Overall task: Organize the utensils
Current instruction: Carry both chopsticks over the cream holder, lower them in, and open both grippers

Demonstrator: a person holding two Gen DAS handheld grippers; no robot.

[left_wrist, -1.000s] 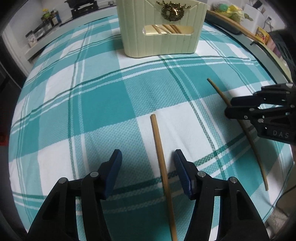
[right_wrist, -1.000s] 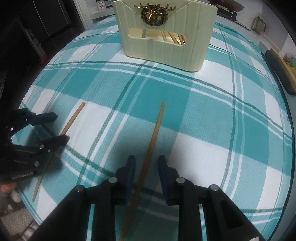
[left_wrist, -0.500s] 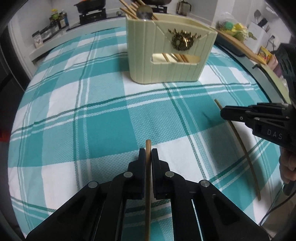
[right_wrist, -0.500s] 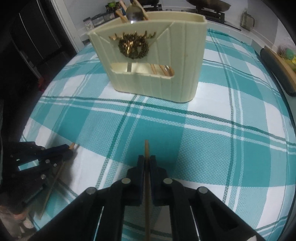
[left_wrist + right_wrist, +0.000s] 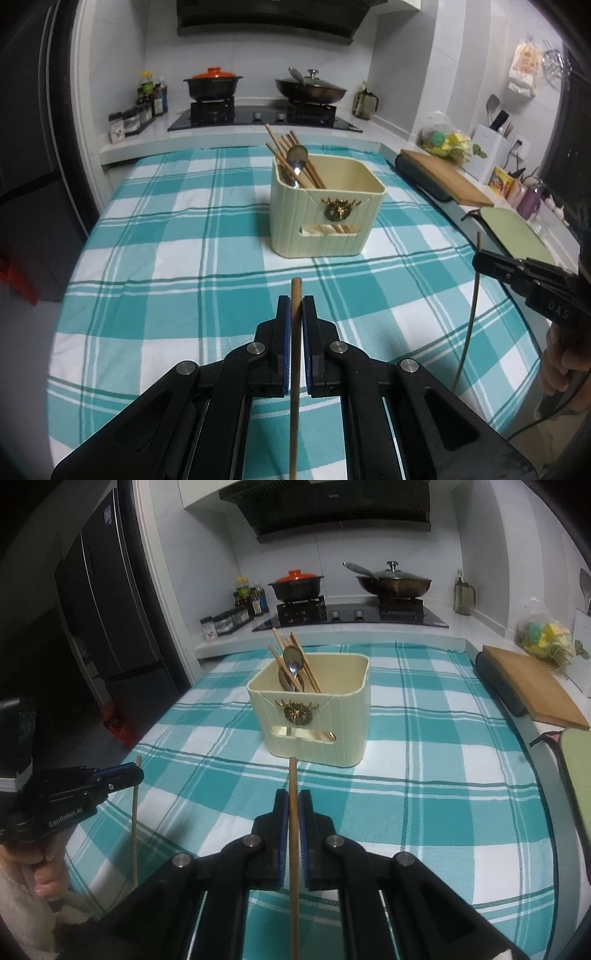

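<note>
- Left gripper (image 5: 295, 312): jaws clamped on a chopstick (image 5: 294, 369), held off the desk (image 5: 147, 295), tip forward toward the holder (image 5: 325, 214).
- Holder: cream, upright mid-desk on the check cloth, with chopsticks and a spoon (image 5: 297, 157) leaning in its left side.
- Right gripper (image 5: 293, 805): jaws clamped on a second chopstick (image 5: 293, 849), also raised, tip near the holder's front.

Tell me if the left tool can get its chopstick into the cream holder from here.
Probably yes. The left tool is shut on its chopstick, the cloth between it and the cream holder is bare, and the holder's right half stands empty.
</note>
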